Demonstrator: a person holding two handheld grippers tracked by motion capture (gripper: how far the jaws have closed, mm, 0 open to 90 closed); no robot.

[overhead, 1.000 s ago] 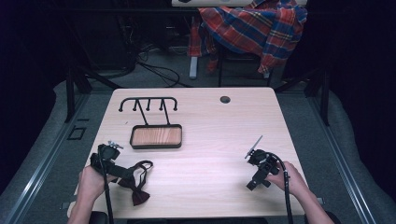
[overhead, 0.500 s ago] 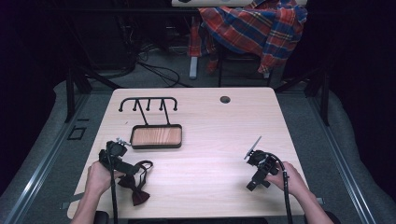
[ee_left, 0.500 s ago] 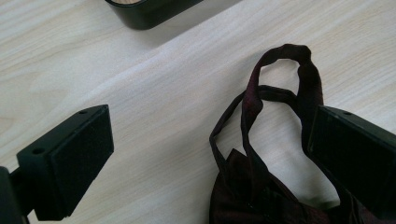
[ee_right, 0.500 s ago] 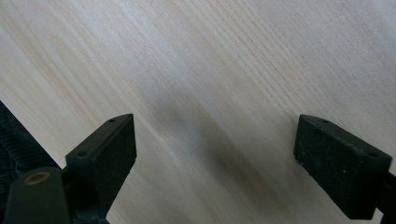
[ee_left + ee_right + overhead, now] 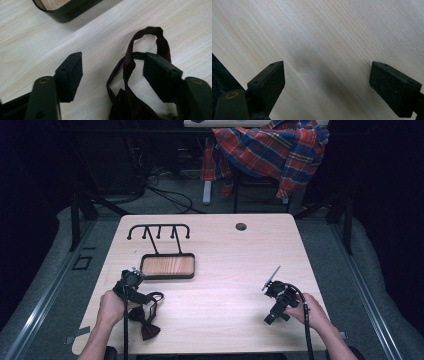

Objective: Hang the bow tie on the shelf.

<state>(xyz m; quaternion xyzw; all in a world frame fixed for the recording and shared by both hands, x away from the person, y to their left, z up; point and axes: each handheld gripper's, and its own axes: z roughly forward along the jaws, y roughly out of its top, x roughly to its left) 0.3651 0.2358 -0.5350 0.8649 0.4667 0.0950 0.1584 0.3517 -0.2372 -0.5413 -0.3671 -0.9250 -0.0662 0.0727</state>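
Maroon bow tie [image 5: 145,320] — one; grippers — two: left gripper [image 5: 112,72], right gripper [image 5: 327,82].

Left gripper [image 5: 112,72] jaws just closing, still apart; right gripper [image 5: 327,82] jaws wide.

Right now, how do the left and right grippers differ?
The left gripper has the dark red bow tie's strap between its jaws, which have just been closing; the pads do not press it yet. The right gripper has bare table between its jaws. The left's jaws stand narrower, the right's wide apart. The left sits by the tray, the right at the table's far side. Both are open and hand-held.
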